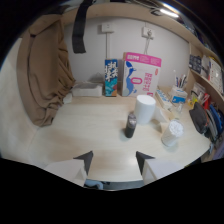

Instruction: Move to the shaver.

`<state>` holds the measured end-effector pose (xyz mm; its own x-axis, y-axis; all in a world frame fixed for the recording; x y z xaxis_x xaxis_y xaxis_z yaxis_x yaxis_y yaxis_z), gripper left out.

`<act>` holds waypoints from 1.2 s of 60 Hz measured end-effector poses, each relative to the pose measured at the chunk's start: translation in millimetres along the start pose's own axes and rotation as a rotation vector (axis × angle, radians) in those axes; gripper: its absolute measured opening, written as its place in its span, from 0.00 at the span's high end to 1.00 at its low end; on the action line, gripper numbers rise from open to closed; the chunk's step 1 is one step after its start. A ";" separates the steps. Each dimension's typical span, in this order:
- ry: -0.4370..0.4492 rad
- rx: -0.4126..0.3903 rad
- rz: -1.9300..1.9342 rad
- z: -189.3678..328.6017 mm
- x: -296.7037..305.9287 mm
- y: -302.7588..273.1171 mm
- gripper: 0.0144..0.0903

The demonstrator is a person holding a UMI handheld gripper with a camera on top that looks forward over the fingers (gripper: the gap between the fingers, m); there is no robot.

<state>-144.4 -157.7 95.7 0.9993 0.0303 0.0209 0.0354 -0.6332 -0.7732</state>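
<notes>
A small dark, upright shaver (130, 125) stands on the pale wooden desk (85, 125), just in front of a white paper roll (145, 108). It lies beyond my gripper (114, 157), a little to the right of the line between the fingers. Both dark fingertips (86, 159) point inward with a wide gap, so the gripper is open and holds nothing.
A clear plastic jar (172, 132) stands right of the shaver. A pink-and-white box (142, 74), a blue carton (112, 77) and a white box (86, 90) line the back wall. Brown cloth (45, 70) hangs at the left. Cluttered shelves (202, 75) fill the right side.
</notes>
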 end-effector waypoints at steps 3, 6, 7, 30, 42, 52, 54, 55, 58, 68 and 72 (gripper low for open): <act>0.010 -0.002 -0.005 9.8 11.7 5.7 0.04; 0.013 -0.010 -0.007 20.1 20.7 10.9 0.05; 0.014 -0.012 -0.007 23.4 23.5 12.3 0.05; 0.009 -0.027 -0.022 107.4 60.9 5.0 0.04; 0.006 -0.034 -0.019 122.3 63.1 -3.1 0.05; 0.008 -0.041 -0.012 126.5 62.0 -2.3 0.05; 0.008 -0.044 -0.013 126.9 61.8 -2.3 0.04; 0.008 -0.044 -0.013 127.1 61.5 -2.1 0.04; 0.009 -0.047 -0.011 127.4 60.9 -1.9 0.05; 0.013 -0.053 -0.001 127.0 58.3 -2.1 0.05; 0.015 -0.051 -0.002 127.0 59.1 -3.1 0.05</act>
